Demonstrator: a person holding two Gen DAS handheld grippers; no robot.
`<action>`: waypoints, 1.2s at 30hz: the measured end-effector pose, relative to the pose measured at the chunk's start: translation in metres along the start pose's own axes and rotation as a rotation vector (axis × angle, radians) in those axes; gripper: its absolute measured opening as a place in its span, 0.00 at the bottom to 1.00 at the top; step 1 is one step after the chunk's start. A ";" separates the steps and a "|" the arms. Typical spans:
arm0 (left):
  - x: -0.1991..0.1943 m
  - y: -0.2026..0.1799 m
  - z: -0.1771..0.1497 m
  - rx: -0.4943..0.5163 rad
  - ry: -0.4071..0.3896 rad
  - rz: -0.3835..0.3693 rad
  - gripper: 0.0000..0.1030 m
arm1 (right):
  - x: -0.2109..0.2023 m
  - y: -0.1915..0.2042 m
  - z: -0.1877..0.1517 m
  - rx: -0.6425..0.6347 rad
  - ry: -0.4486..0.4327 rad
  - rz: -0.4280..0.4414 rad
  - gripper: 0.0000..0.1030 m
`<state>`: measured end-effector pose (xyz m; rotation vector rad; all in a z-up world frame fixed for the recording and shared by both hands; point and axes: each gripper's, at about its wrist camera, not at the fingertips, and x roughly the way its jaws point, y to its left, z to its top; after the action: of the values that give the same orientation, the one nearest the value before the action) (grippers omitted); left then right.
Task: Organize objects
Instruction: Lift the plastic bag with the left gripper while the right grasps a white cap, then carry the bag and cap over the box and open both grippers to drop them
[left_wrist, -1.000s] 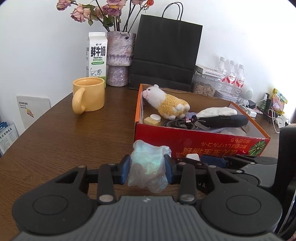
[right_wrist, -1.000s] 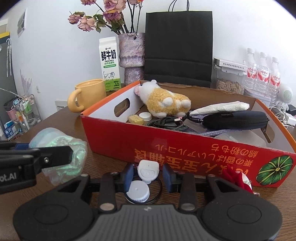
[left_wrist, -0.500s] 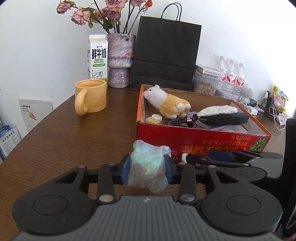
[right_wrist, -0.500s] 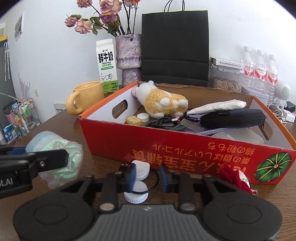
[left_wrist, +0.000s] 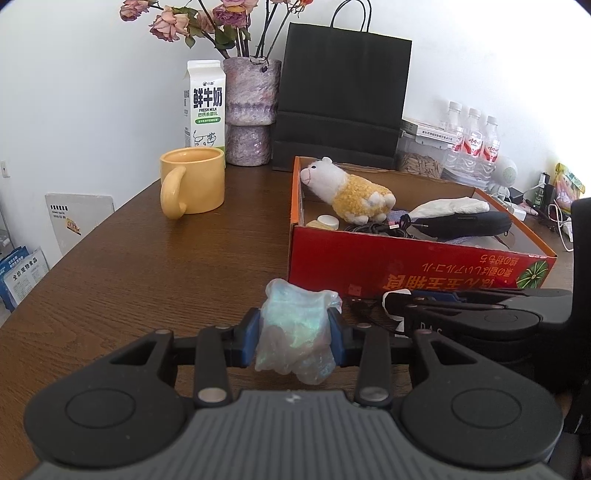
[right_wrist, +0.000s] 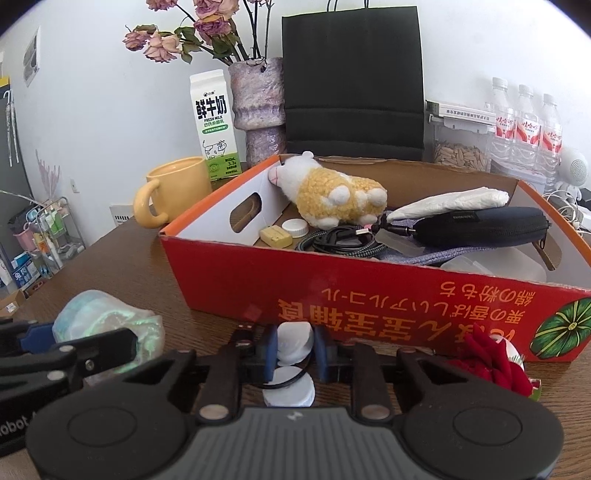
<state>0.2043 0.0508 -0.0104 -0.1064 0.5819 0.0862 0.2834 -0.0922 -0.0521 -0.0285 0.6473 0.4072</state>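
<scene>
- While the left gripper pinches a crumpled iridescent plastic bag, the right gripper clamps a white charger plug.
- Both hover just before the red cardboard box — above the wooden table.

An iridescent green-pink plastic bag is seen at lower centre, a red cardboard box with yellow lettering at right, a white-and-yellow plush alpaca inside it, and a yellow mug at left on dark brown wood.
</scene>
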 end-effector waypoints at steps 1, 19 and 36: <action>0.000 0.000 0.000 -0.002 0.000 0.000 0.38 | -0.001 0.000 0.000 -0.004 -0.002 -0.002 0.19; -0.018 -0.022 0.034 0.016 -0.107 -0.041 0.38 | -0.053 -0.014 0.007 0.000 -0.161 0.051 0.09; 0.053 -0.078 0.089 0.059 -0.162 -0.086 0.38 | -0.041 -0.072 0.058 -0.014 -0.282 -0.004 0.09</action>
<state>0.3059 -0.0123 0.0403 -0.0663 0.4170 -0.0058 0.3146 -0.1640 0.0110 0.0144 0.3663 0.4031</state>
